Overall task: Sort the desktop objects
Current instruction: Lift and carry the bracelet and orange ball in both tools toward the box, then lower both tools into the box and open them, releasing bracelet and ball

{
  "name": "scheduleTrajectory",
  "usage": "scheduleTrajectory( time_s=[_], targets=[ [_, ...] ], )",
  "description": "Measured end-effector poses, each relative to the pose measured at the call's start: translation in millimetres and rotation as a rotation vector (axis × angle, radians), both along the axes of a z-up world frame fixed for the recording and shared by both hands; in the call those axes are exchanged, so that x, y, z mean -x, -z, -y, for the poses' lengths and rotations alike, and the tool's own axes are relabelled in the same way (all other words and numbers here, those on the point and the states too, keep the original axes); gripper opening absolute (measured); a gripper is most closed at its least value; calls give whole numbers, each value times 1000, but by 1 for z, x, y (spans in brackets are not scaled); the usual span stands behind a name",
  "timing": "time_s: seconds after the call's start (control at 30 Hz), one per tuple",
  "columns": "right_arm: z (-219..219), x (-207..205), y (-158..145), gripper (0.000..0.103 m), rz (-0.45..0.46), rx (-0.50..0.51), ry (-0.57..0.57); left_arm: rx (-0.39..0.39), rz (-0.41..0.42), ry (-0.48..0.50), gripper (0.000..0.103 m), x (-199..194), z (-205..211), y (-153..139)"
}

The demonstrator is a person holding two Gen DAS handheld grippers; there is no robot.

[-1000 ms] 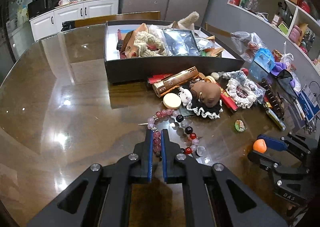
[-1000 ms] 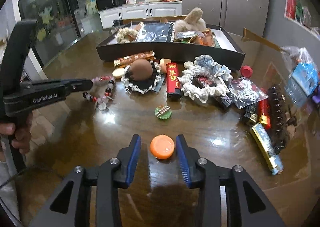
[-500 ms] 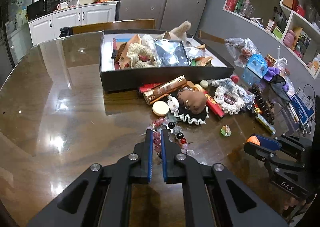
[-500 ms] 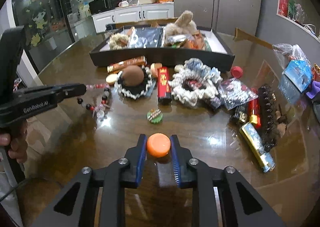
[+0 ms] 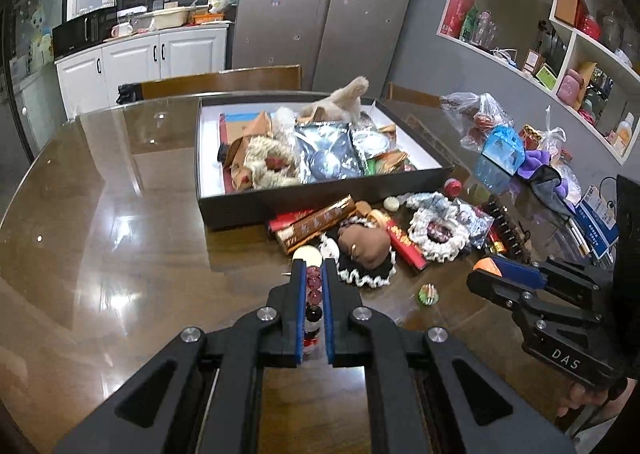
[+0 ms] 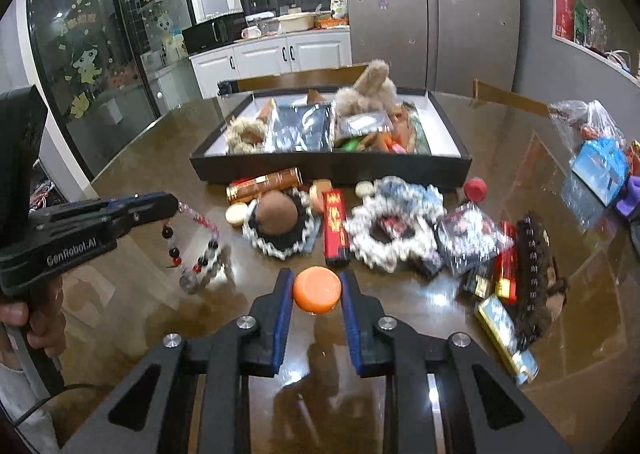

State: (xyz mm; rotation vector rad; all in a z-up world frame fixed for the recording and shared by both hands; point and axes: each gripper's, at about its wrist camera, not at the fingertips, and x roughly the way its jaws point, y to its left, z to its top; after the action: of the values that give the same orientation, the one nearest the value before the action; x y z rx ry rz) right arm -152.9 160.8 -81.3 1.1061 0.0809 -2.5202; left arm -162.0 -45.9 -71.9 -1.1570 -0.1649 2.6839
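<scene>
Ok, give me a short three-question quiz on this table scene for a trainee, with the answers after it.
1. True or false: the left gripper is shut on the bead bracelet.
2. Multiple choice: what is the right gripper holding? A) a red bottle cap B) the orange round piece C) a gold battery
3. Short answer: what stands on the table just behind the loose clutter?

Key
1. True; the beads hang from its closed tips, clear of the table.
2. B; the blue pads press on both its sides.
3. The black box, open-topped and already holding a plush toy, foil packets and other items.
</scene>
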Motion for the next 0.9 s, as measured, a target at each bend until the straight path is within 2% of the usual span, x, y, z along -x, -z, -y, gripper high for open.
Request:
scheduleTrajectory(
  time_s=[0.57, 0.9],
  targets=[
    [11, 26, -34, 24, -50, 18, -29, 5, -37, 19, 8, 24, -8, -27],
    [20, 63, -52, 24, -59, 10, -24, 16, -36, 24, 8, 61, -13, -37]
  ],
)
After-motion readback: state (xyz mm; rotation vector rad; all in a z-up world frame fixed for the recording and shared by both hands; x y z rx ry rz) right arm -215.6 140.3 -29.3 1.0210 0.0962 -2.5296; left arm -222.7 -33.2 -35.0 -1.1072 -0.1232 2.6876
